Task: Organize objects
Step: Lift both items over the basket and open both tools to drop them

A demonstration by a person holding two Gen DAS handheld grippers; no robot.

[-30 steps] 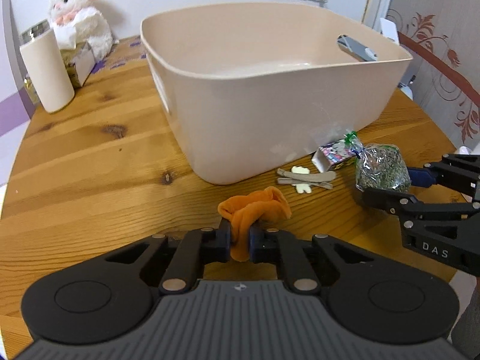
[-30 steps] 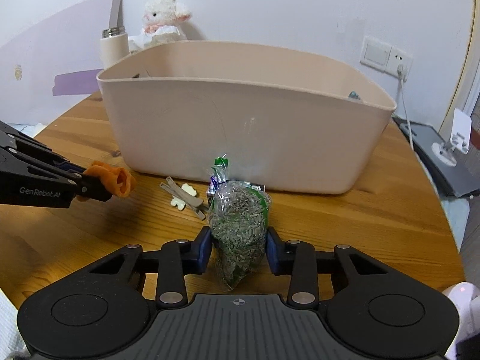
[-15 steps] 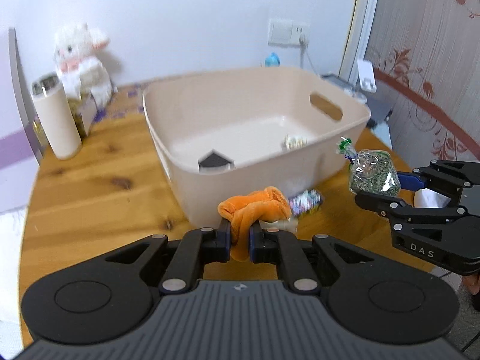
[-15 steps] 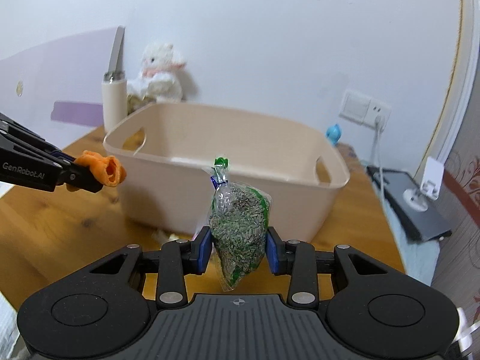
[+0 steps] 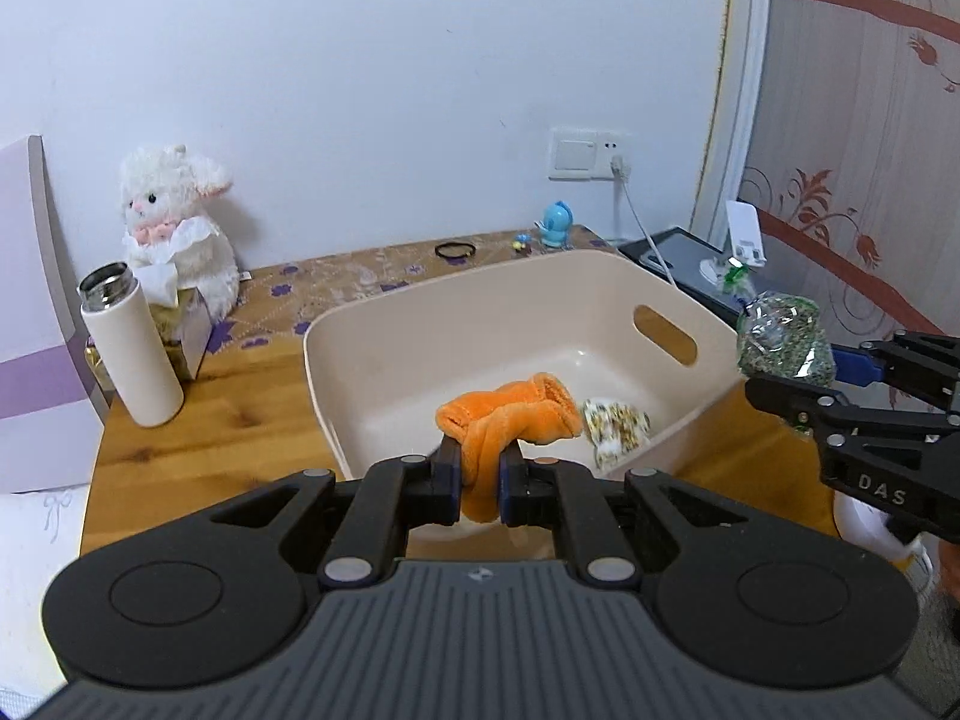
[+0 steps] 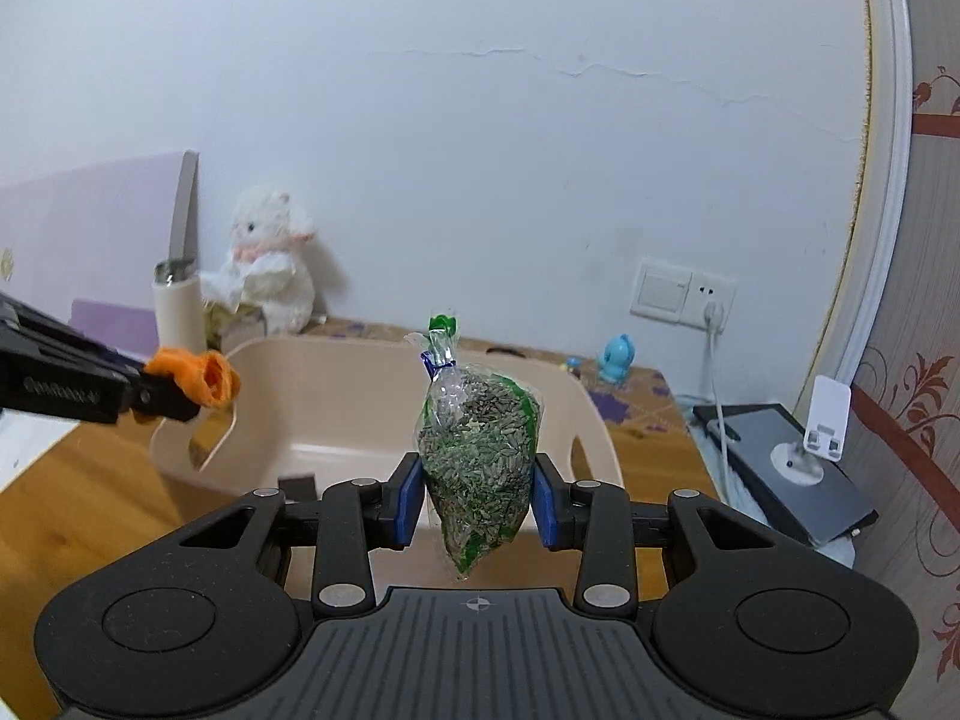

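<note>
Now, left gripper (image 5: 480,474): my fingers pinch the orange cloth (image 5: 510,414), held over the beige bin's (image 5: 372,324) near edge.
Right gripper (image 6: 474,501): clamped around the bag of dried herbs (image 6: 477,462), raised short of the bin.
Risk: letting go early would likely drop either item onto the wooden table (image 5: 210,420); the slick bag may slip.
Writing: "DAS" on the right gripper.

Left claw (image 5: 480,476) and right claw (image 6: 474,499), both clamped, raised.
</note>
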